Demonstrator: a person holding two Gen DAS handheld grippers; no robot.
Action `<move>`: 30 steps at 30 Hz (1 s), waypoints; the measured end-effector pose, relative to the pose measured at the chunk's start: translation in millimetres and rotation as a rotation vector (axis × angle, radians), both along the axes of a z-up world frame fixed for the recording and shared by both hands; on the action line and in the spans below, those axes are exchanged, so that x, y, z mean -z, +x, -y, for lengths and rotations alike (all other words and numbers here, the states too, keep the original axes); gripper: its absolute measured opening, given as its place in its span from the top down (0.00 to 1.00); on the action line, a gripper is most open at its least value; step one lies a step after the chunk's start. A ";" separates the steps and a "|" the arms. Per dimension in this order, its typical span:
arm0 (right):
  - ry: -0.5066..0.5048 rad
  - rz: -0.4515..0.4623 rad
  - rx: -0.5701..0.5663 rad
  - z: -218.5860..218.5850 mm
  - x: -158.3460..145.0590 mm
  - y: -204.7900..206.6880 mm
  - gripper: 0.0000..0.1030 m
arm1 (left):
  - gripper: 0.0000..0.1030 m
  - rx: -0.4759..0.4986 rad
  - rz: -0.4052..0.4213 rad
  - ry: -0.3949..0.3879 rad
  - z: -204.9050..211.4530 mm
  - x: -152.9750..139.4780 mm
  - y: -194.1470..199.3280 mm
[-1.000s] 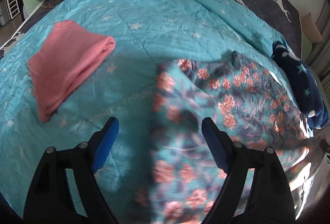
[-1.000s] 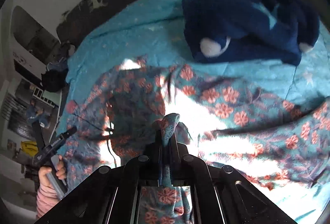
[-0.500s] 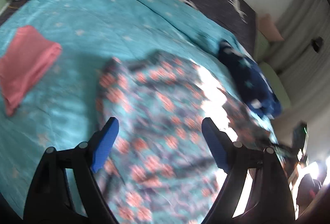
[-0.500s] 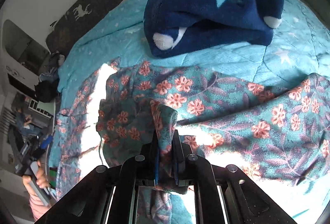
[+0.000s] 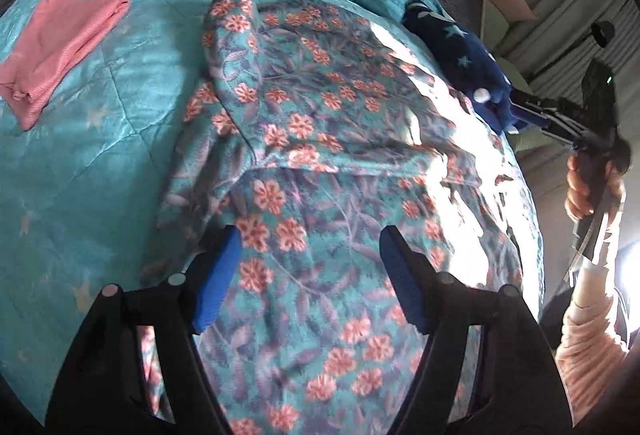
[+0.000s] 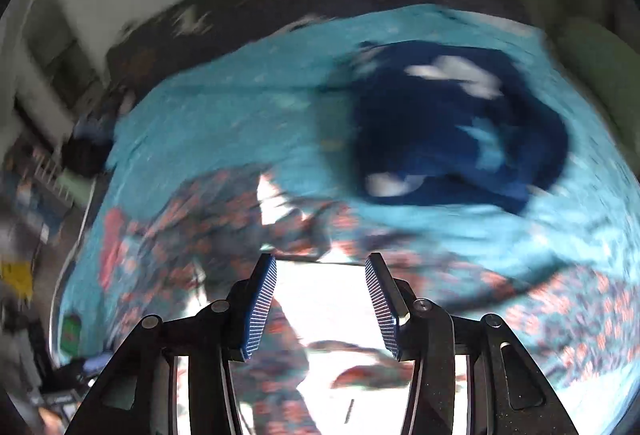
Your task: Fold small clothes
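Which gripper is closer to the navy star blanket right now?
Right. The right gripper, jaws just opened and empty, hovers over the floral garment beside the navy star blanket. The left gripper, open, is over the garment's near end, farther away.

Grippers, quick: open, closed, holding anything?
Left gripper: open, just narrowed, above the floral garment, not gripping it.
Right gripper: open, just released the floral garment, nothing held.
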State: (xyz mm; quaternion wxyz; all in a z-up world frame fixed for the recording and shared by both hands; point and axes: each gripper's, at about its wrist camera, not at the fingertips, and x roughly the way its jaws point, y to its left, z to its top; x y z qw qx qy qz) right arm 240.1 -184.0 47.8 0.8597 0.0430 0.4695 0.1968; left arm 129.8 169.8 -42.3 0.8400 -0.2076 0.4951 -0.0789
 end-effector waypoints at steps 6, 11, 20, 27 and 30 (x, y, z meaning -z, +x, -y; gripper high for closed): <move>-0.090 -0.068 -0.341 -155.2 13.8 25.4 0.42 | 0.32 -0.220 0.039 0.015 -18.1 8.7 23.9; -0.116 -0.101 -0.490 -250.6 40.1 48.6 0.42 | 0.51 -0.311 0.059 0.009 -20.8 11.6 28.2; -0.085 -0.210 -0.575 -336.6 70.6 79.7 0.41 | 0.73 -0.424 0.076 -0.076 -53.3 21.9 15.2; -0.068 -0.203 -0.530 -365.0 77.2 90.3 0.95 | 0.77 -0.522 0.105 -0.063 -65.8 23.1 6.9; -0.019 -0.164 -0.482 -372.1 78.9 95.6 0.95 | 0.78 -0.519 0.100 -0.062 -67.4 23.9 5.8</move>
